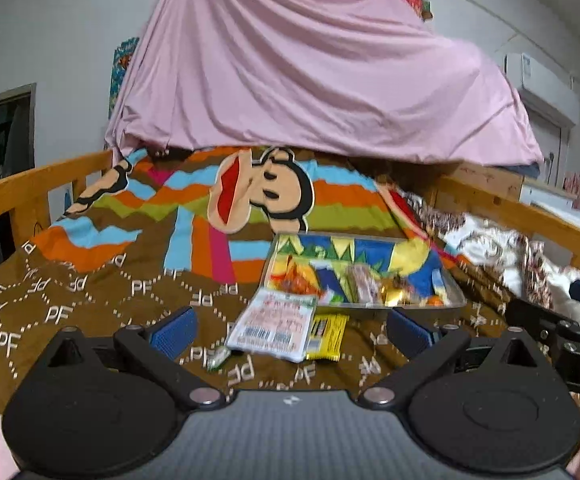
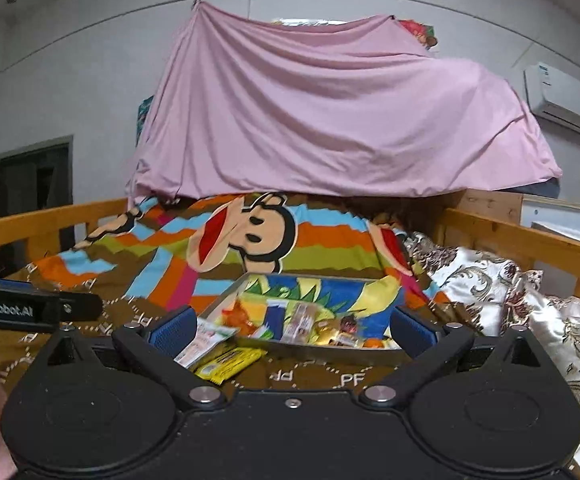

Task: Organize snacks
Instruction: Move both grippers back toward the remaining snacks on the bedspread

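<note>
A shallow tray [image 1: 456, 304] with a colourful printed bottom lies on the bed and holds several snack packets [image 1: 364, 286]. In front of it on the brown bedspread lie a white-and-pink packet [image 1: 271, 328], a yellow packet [image 1: 326, 338] and a small green wrapper [image 1: 217, 358]. My left gripper [image 1: 290, 330] is open and empty, hovering just above these loose packets. My right gripper [image 2: 292, 330] is open and empty, near the tray's [image 2: 217, 304] front edge, with the white packet [image 2: 205, 344] and yellow packet [image 2: 229, 364] at its lower left.
Wooden bed rails [image 1: 29, 188] run along both sides. A pink sheet [image 1: 310, 72] hangs over the far end. A floral quilt [image 2: 510, 292] is bunched at the right. The right gripper's body [image 1: 570, 332] shows at the left view's right edge.
</note>
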The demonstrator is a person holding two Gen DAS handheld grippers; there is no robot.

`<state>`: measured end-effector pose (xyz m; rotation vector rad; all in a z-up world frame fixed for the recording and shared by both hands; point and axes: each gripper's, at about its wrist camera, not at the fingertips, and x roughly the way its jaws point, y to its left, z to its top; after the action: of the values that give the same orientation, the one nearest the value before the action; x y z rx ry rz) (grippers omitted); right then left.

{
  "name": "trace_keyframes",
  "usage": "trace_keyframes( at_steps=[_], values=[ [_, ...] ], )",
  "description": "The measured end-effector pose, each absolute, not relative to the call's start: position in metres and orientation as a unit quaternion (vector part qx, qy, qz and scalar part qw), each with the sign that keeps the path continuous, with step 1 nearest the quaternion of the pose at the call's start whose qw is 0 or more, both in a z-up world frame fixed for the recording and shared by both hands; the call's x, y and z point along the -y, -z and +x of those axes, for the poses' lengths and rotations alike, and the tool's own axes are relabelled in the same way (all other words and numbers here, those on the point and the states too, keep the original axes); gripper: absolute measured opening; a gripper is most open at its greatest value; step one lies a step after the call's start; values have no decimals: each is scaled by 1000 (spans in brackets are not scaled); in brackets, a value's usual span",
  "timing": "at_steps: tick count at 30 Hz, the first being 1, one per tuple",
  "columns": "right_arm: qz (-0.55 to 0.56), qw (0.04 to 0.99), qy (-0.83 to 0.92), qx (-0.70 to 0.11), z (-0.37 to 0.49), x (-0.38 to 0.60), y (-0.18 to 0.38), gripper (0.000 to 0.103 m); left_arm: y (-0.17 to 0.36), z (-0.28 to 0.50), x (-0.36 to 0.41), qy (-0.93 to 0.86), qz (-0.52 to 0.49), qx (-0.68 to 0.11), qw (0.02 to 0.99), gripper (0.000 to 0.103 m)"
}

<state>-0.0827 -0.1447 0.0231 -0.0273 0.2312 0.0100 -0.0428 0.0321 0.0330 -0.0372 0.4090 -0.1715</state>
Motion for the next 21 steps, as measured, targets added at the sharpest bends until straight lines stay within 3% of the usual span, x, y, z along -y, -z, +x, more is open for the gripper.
trace_keyframes(
  at_steps=[21],
  values=[
    [-24,976,-9,-215,-56,135,6,102,-16,-16,-50,15,-55,-298,953,103]
  ],
)
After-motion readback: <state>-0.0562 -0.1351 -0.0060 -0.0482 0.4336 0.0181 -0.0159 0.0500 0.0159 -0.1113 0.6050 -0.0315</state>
